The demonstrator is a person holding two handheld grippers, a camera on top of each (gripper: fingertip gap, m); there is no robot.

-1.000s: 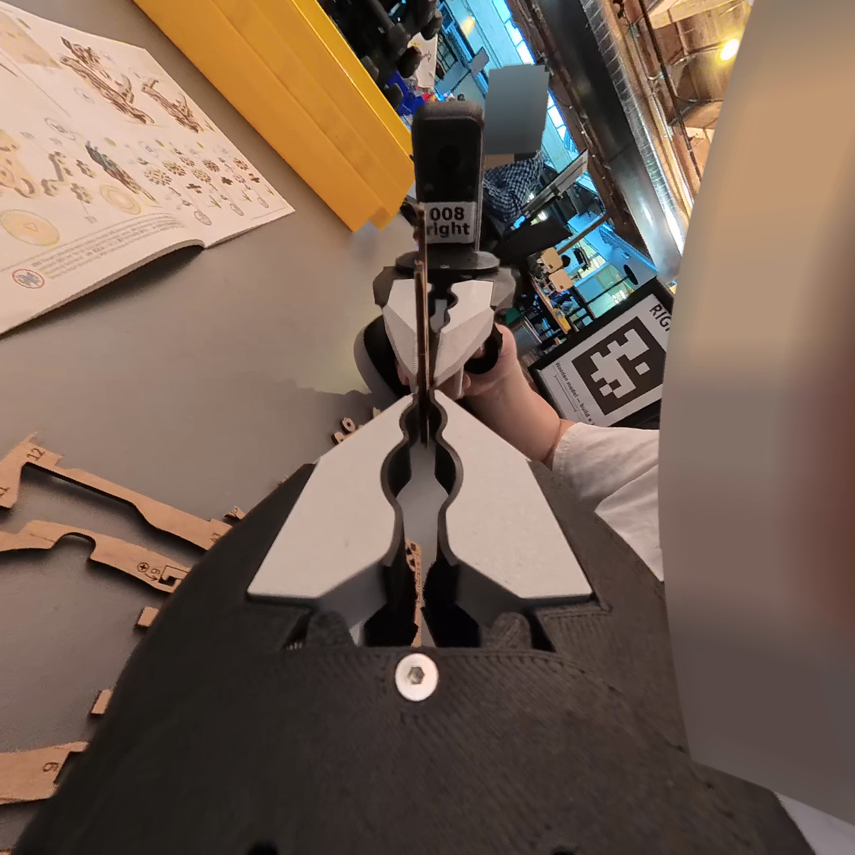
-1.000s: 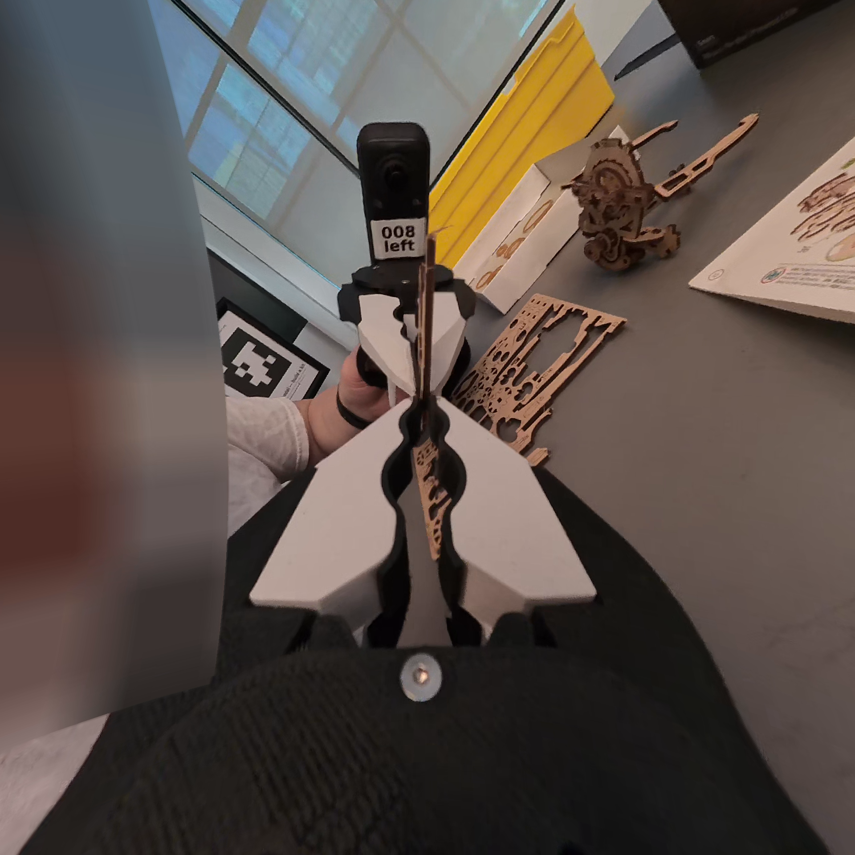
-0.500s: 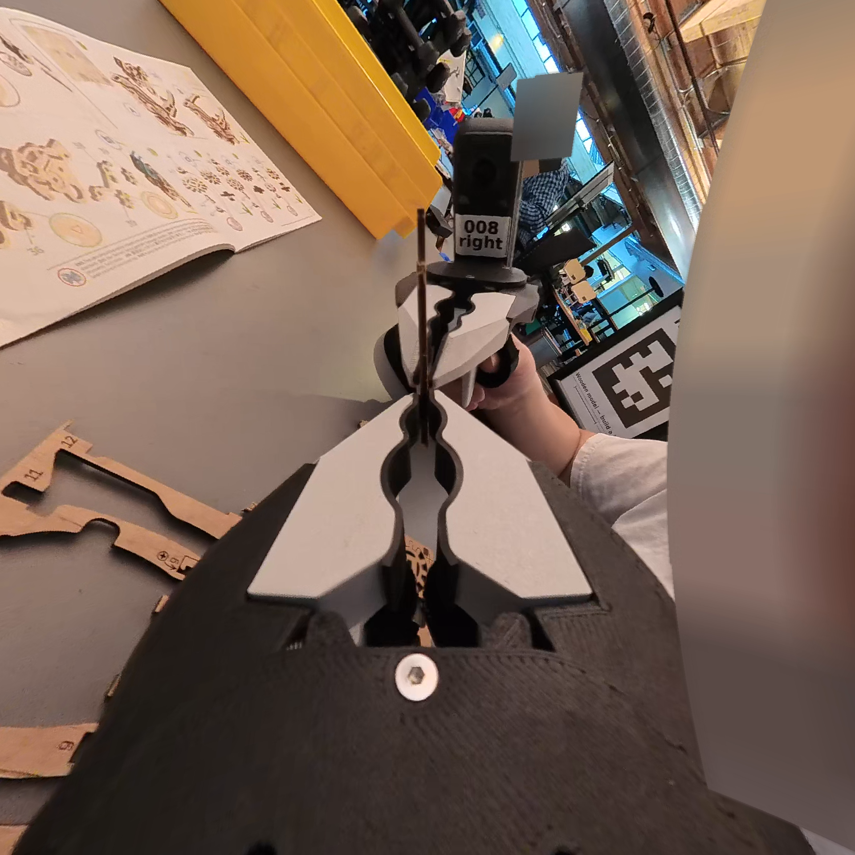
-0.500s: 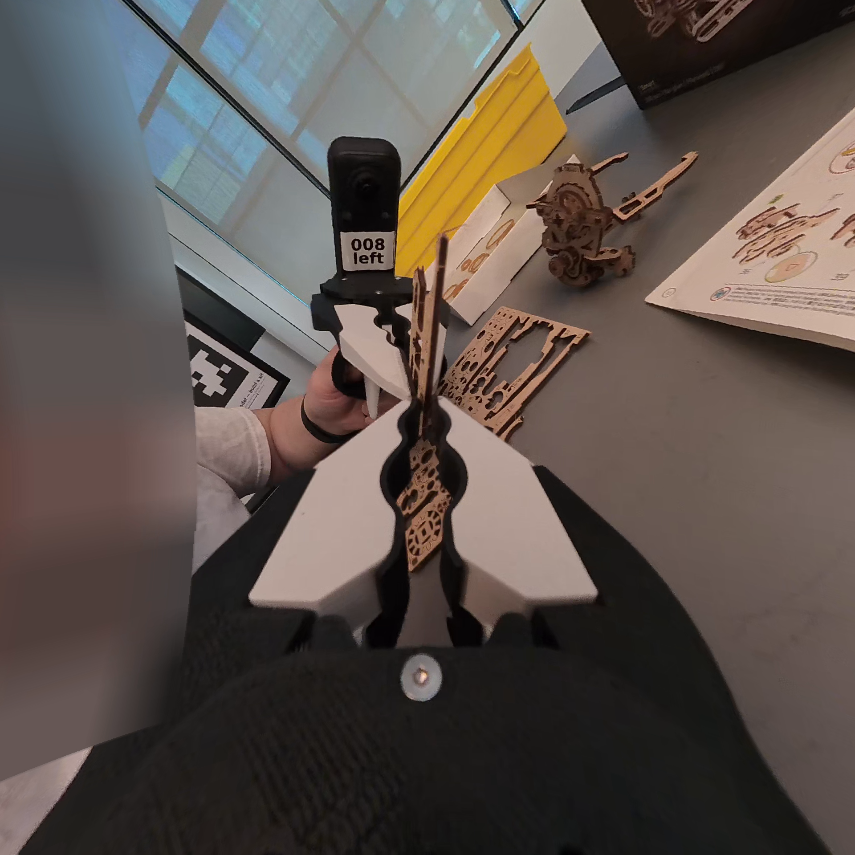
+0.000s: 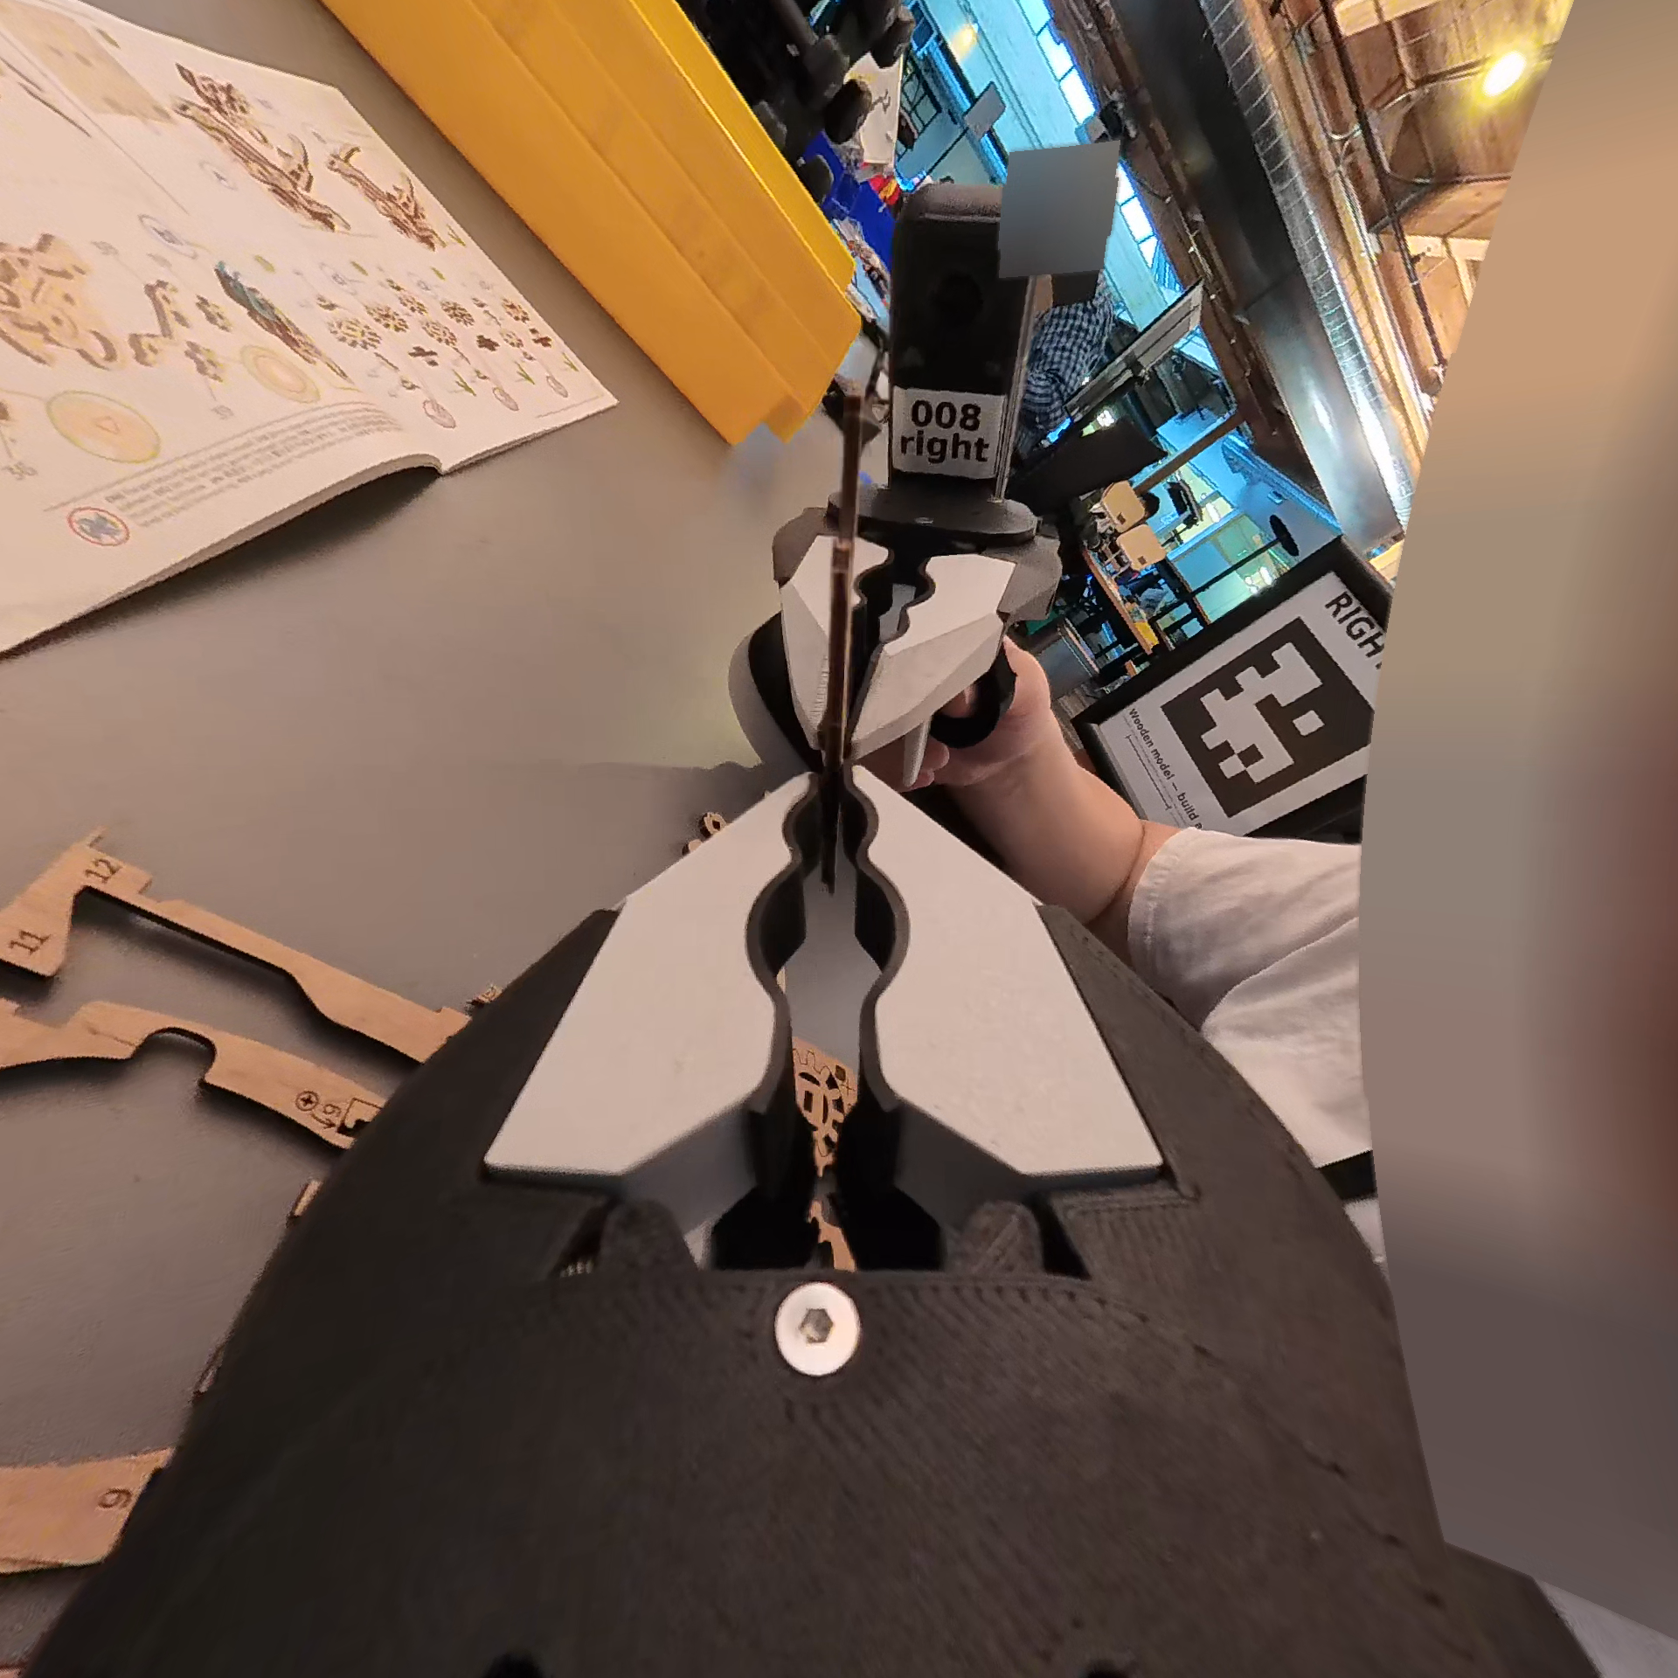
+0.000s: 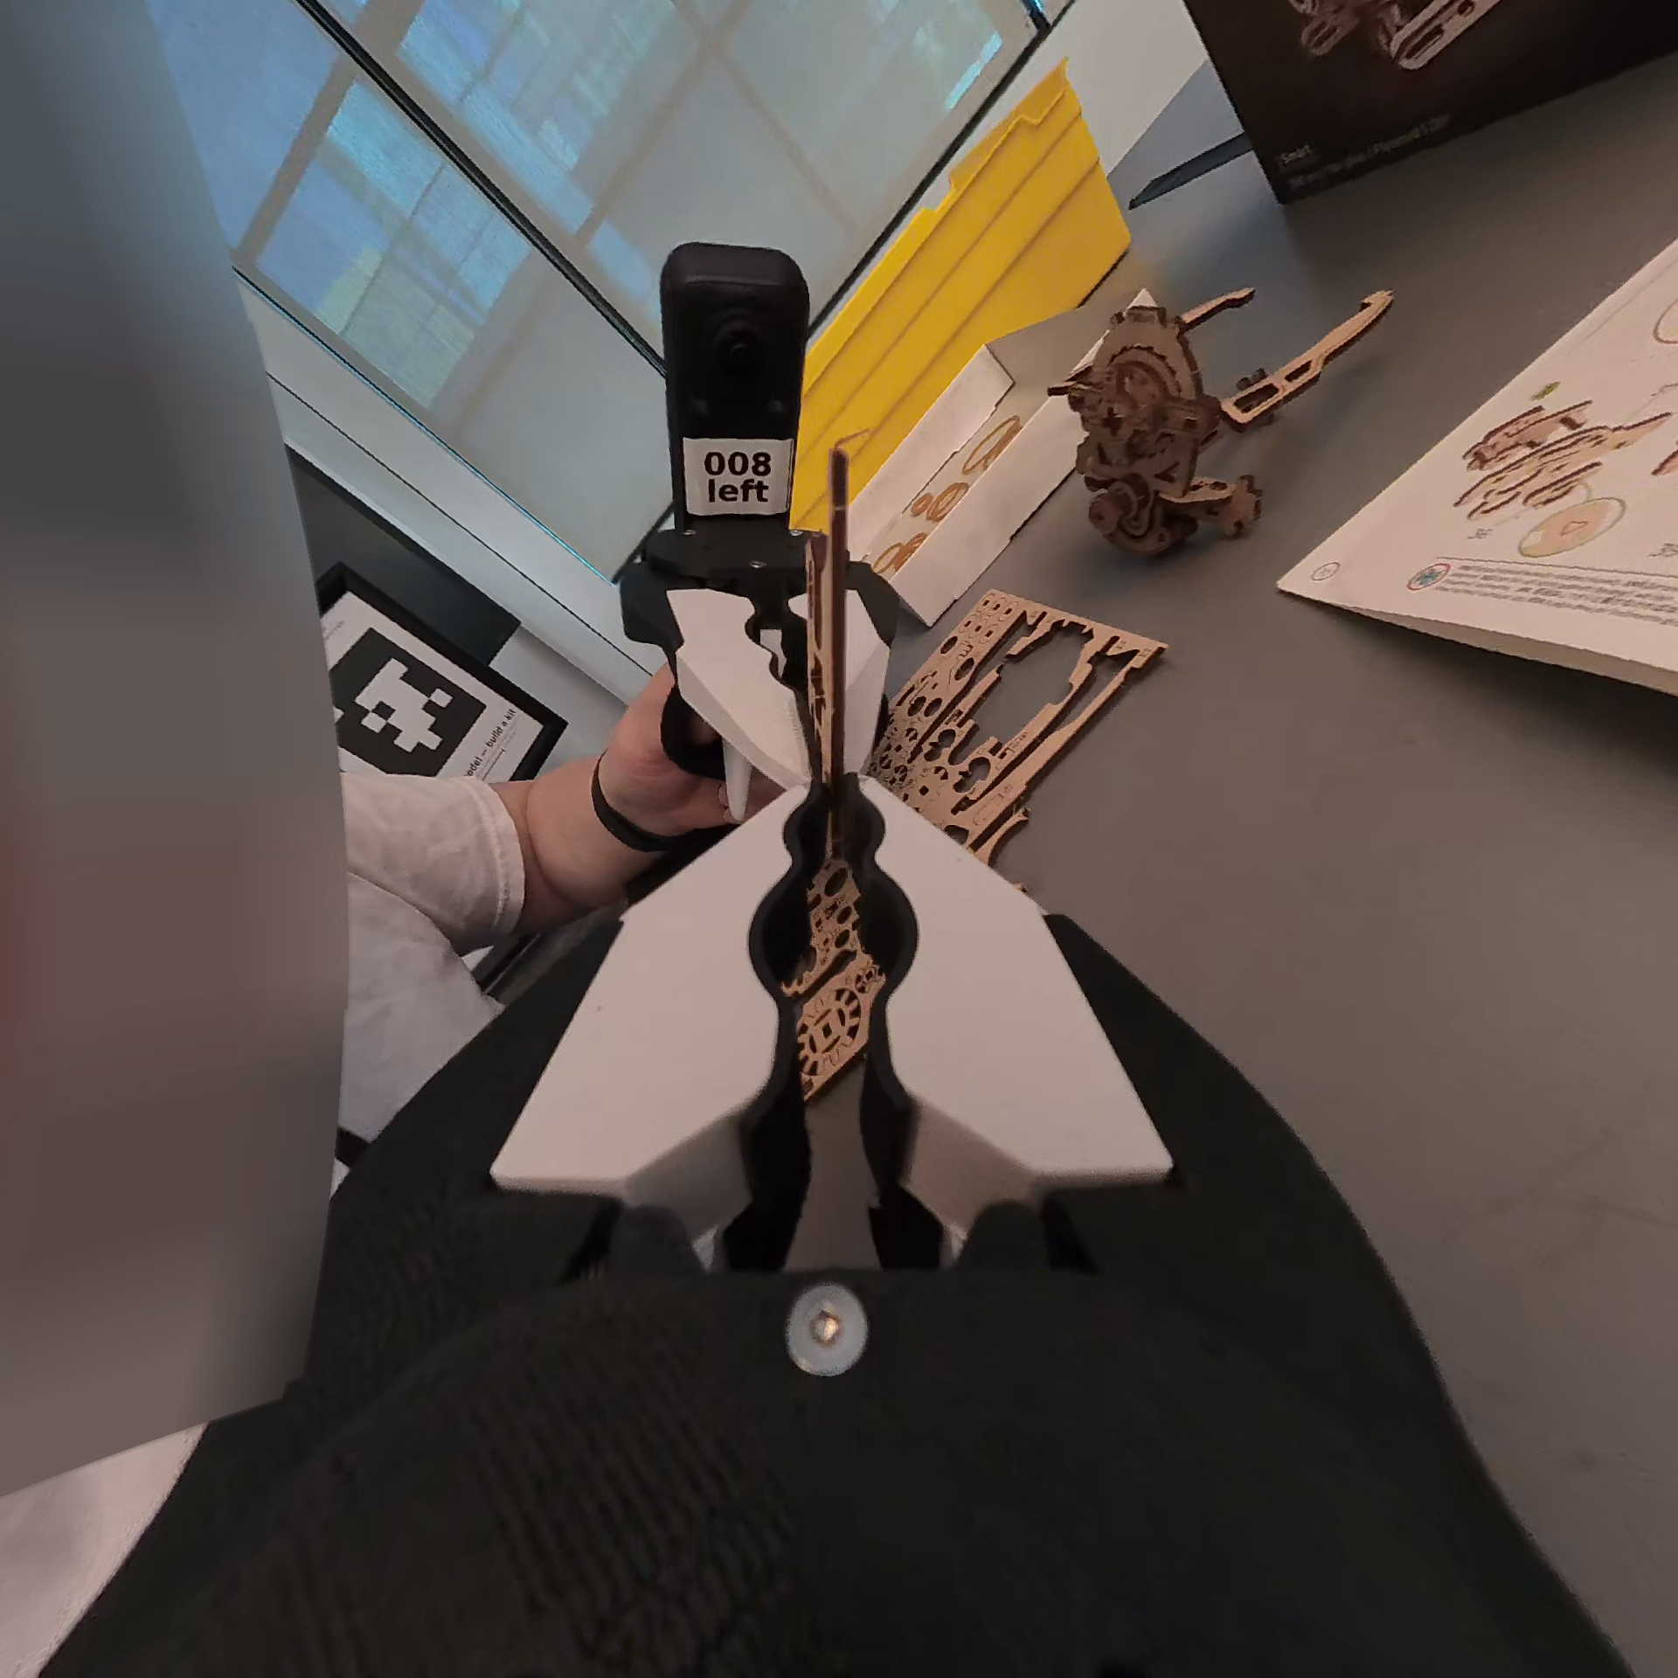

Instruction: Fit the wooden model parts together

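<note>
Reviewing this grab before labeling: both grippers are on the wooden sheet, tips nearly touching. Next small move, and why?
Probably a slight counter-twist of the two wrists to snap a part loose. The left gripper and right gripper are both shut on the same thin wooden sheet, held edge-on above the grey table, tips almost meeting. Which part is being freed cannot be told.

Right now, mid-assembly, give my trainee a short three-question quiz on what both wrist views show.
1. True or false: the left gripper is open and empty.
2. What lies nearer the assembled wooden model? A) white tray B) instruction booklet
3. Fill in: behind the booklet stands a ____ bin.

Key: 1 false, it is shut on a thin wooden sheet, which the right gripper also pinches. 2 A. 3 yellow.
</note>
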